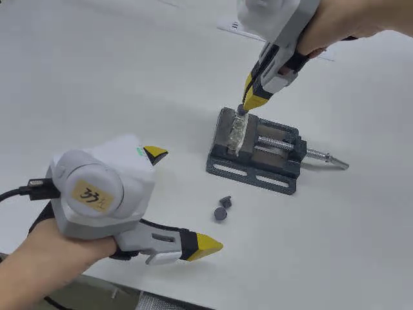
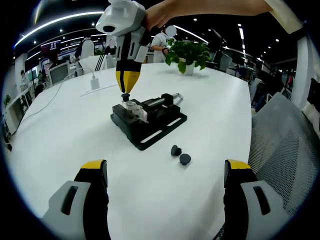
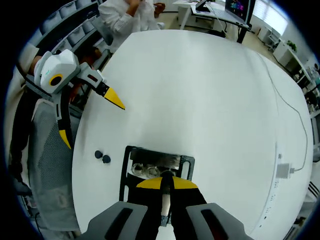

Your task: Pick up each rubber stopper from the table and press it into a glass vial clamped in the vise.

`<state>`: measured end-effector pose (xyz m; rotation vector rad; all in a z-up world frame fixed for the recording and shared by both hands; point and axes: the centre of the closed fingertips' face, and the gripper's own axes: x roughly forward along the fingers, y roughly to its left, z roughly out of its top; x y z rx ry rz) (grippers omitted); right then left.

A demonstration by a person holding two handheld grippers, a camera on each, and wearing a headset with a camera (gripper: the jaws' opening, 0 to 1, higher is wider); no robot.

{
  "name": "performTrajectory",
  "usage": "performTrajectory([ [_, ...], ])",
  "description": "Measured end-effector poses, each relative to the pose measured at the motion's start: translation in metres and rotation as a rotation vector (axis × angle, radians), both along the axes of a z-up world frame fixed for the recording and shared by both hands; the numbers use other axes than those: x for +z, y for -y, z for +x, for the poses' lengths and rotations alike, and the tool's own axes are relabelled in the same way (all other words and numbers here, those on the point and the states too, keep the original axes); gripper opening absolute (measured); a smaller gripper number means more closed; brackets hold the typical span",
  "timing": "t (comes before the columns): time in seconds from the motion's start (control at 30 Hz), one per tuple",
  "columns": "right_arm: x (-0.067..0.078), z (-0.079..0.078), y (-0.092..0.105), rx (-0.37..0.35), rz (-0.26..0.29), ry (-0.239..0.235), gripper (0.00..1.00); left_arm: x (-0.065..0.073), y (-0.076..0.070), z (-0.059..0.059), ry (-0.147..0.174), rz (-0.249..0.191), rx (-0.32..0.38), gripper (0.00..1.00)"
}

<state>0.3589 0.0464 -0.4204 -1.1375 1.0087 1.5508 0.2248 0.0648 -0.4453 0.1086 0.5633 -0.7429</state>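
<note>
Two dark grey stoppers point(image 1: 221, 214) lie nr vise point(image 1: 253, 173).

Two dark rubber stoppers point(image 1: 221, 214) lie together beside the vise point(image 1: 258, 169). A third rubber stopper point(image 1: 241, 110) tops the upright, clamped glass vial point(image 1: 237, 134).

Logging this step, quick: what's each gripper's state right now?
Left gripper: open, holding nothing.
Right gripper: closed on a rubber stopper at the glass vial's mouth.
</note>
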Motion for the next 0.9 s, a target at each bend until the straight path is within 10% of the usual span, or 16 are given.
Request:
performTrajectory([
  [0.9,-0.003,0.010,-0.006,0.029,-0.051,0.064,0.00,0.000,0.002,0.006,-0.012,-0.013,-0.013,0.96],
])
